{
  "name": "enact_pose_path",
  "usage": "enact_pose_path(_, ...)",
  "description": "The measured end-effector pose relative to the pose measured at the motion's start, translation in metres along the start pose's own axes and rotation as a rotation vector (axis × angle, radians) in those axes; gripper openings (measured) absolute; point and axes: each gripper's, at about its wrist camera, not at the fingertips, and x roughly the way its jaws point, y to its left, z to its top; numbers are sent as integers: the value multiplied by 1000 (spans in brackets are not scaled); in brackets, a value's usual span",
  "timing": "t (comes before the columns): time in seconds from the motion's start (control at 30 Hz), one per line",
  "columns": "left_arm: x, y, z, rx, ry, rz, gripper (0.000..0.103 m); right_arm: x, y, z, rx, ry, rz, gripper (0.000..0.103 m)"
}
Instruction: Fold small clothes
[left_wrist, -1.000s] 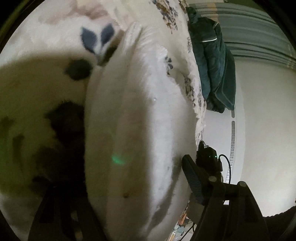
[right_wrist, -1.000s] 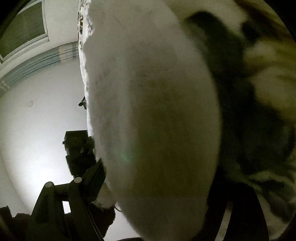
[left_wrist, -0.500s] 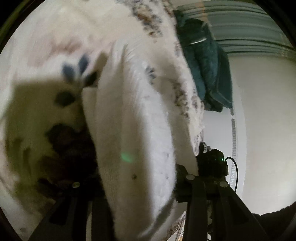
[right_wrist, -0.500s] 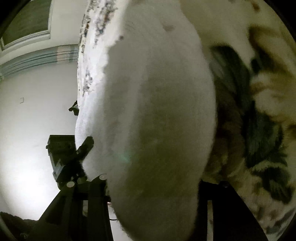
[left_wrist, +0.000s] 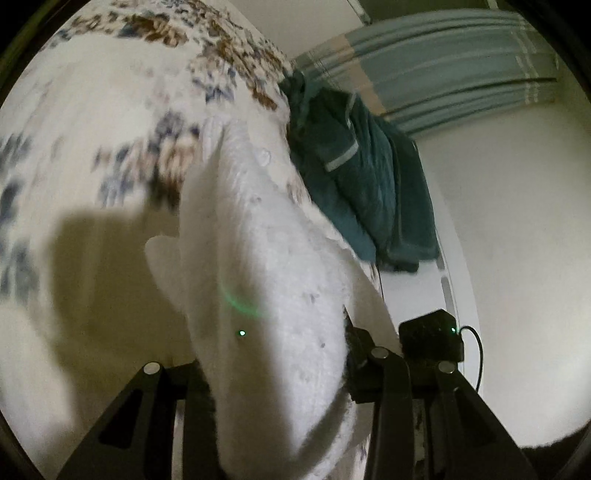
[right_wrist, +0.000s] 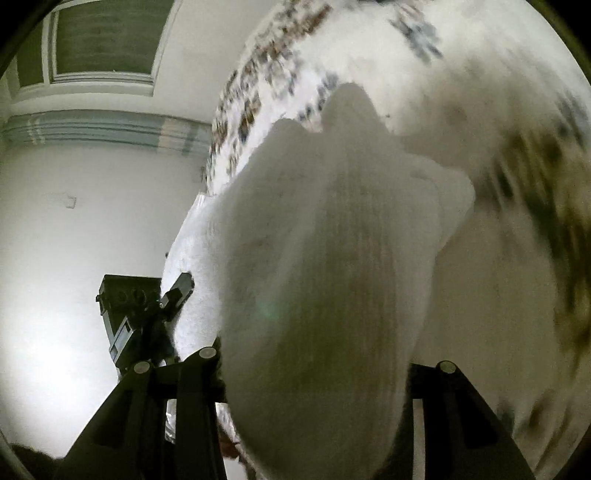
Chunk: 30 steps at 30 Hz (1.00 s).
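1. Flowery bedding (left_wrist: 92, 92) covers the bed on the left, and a dark green jacket (left_wrist: 365, 192) lies bunched up past its far edge, in front of a white wall.

2. Over the bed hangs a white fluffy garment (left_wrist: 266, 280). It is the small piece of clothing to be folded, and it hangs in the air with its shadow on the bedding below.

3. On the left side, the left gripper (left_wrist: 280, 376) is pinched tight on one part of the garment. Its black fingers (left_wrist: 373, 369) press the soft cloth from both sides.

4. On the right side, the right gripper (right_wrist: 314, 373) is pinched tight on the same garment too. The white cloth fills the space between its two arms. The far end of the cloth droops toward the bed.

5. I think the step now is to carry the cloth and lay it down flat for a fold.

6. To do it well, both claws should stay squeezed and move together at the same height, so the top edge stays straight.

7. The low end should touch the bed first, then the rest can be laid over slowly.

8. The cloth is thick and floppy, so a quick swing could bunch it up. Slow is best.

9. The claws should let go only when the edges line up.
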Motion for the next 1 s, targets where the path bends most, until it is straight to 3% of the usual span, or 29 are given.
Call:
enact_pose_path(0.2,63,45,85,10,-2,28,33,47,-12,109,-5,-39,-35,44)
enact_pose_path(0.3,97,73,107,16,35,65,34,77,-32,148,7,-34,-66,44)
enact_pose_path(0.4,122,100,106,4,96,119,36,96,-55,164,5,-12,-105,44)
enact_pose_path(0.47,126,109,103,-5,113,129,44,103,-66,160,-2,22,-128,50)
enact_pose_path(0.53,118,113,97,-17,115,137,52,104,-70,160,6,65,-152,63)
enact_pose_path(0.57,112,114,94,-32,116,153,59,101,-73,158,16,71,-165,64)
enact_pose_path(0.6,105,114,90,-46,112,172,62,95,-73,155,10,70,-193,74)
enact_pose_path(0.63,97,114,86,-55,105,203,66,88,-73,152,6,62,-230,80)
enact_pose_path(0.73,78,108,71,-54,63,336,74,69,-64,138,-40,26,-371,82)
enact_pose_path(0.87,60,75,49,64,-28,582,75,54,-44,112,-88,-22,-567,86)
enact_pose_path(0.93,54,50,37,139,-79,706,78,53,-23,105,-133,-58,-704,98)
enact_pose_path(1.0,51,33,28,194,-91,793,103,49,-3,94,-193,-90,-842,103)
